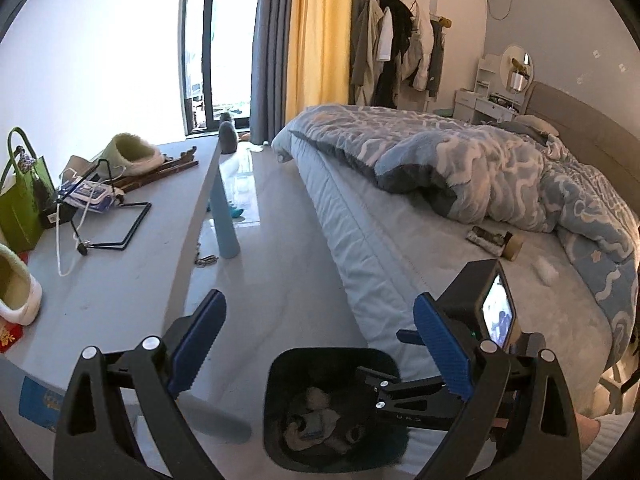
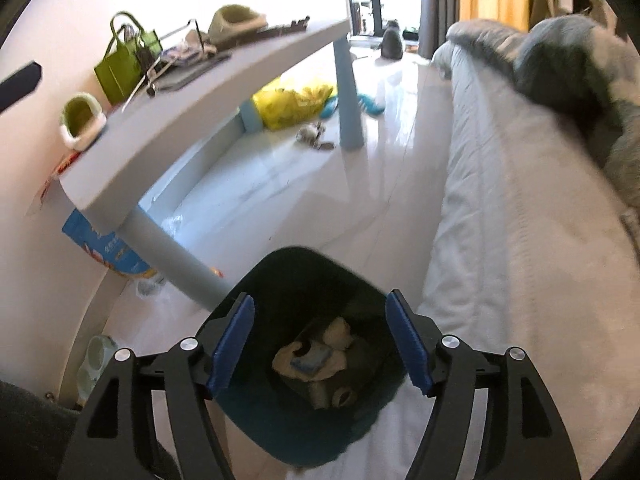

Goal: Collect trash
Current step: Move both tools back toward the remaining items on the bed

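My right gripper (image 2: 320,340) hangs above the upright trash bin (image 2: 296,280), jaws released. One bin stands beside the bed (image 2: 500,220); my left gripper (image 1: 320,344) is empty, jaws apart.

A lived-in bedroom in a home: an unmade bed (image 1: 460,216) with a blue patterned duvet (image 1: 480,168) right of the fingers, coats on a wall rack (image 1: 400,44) beyond, yellow curtains (image 1: 320,32), and slippers (image 1: 132,152) on the tabletop (image 1: 132,264) left.

The right tongs (image 1: 404,364) hide part of the bin (image 1: 280,400); its contents stay indistinct.
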Demonstrator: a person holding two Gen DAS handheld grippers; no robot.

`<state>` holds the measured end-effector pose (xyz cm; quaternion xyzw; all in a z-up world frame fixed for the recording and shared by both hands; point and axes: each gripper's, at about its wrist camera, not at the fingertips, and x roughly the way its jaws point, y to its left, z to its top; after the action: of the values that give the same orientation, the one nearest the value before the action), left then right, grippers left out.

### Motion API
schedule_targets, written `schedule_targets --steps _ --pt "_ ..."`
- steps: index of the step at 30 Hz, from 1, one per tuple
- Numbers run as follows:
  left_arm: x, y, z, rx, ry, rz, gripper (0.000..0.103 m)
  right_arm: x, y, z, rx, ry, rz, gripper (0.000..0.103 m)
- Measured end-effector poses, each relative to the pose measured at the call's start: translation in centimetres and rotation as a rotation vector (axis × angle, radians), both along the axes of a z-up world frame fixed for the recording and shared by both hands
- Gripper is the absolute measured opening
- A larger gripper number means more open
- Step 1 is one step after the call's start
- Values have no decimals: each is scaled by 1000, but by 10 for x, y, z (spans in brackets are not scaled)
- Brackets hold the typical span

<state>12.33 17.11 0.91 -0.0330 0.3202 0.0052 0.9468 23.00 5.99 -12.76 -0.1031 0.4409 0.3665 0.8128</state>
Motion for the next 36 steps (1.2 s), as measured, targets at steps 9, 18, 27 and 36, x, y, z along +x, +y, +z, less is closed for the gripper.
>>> schedule_targets --steps 9,18,27,36 --pt "13 -33 4 -7 -18 -48 96 9 -57 28 28 -94 -83 72" --pt "27 -70 0 -11 -15 -95 96 20 -109 38 26 -134 -174 73" --pt "47 -109 -8 -12 -1 -156 95 37 -179 45 18 -163 -297 74" --pt "64 -141 -15 -11 15 -209 90 52 -231 47 2 -183 -400 75"
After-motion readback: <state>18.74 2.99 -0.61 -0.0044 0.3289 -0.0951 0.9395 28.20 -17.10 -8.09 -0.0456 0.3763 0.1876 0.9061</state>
